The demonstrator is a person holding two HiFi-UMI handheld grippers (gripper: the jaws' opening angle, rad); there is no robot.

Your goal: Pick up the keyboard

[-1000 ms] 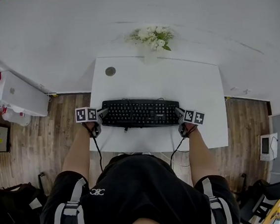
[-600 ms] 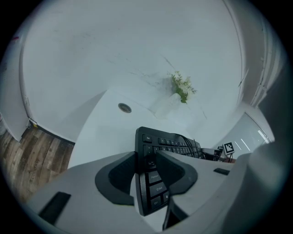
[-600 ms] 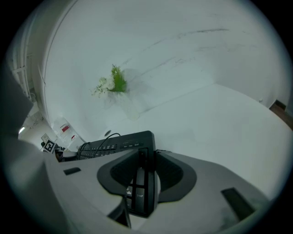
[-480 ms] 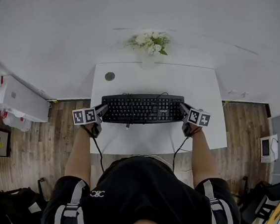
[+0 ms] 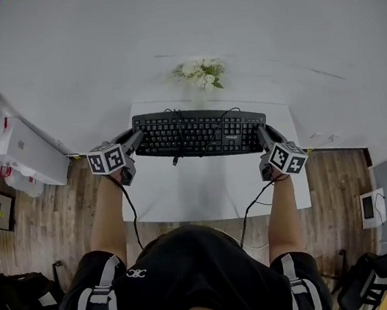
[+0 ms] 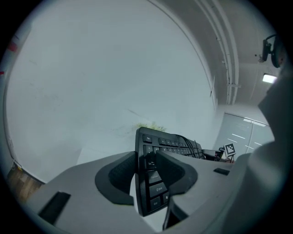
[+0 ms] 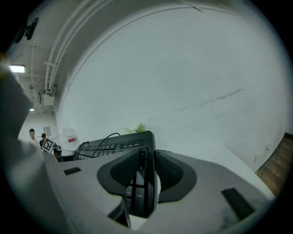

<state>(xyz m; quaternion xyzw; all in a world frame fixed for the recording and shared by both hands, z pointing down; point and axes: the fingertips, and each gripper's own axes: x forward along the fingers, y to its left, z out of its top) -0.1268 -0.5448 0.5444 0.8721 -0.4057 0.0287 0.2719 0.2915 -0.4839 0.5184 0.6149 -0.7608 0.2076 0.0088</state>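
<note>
Both ends of the keyboard point(image 5: 201, 133) are clamped in my left gripper point(image 5: 135, 139) and right gripper point(image 5: 263, 134); it looks lifted off the table point(image 5: 211, 190), I think. Next: raise both evenly, level.

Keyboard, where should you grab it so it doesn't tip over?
By its two short ends, coming in from each side. The keyboard is long, thin and flat, so a pinch at both ends should keep it level. It is held that way now: the left tongs are shut on its left end and the right tongs on its right end, away from the loose cable.
</note>
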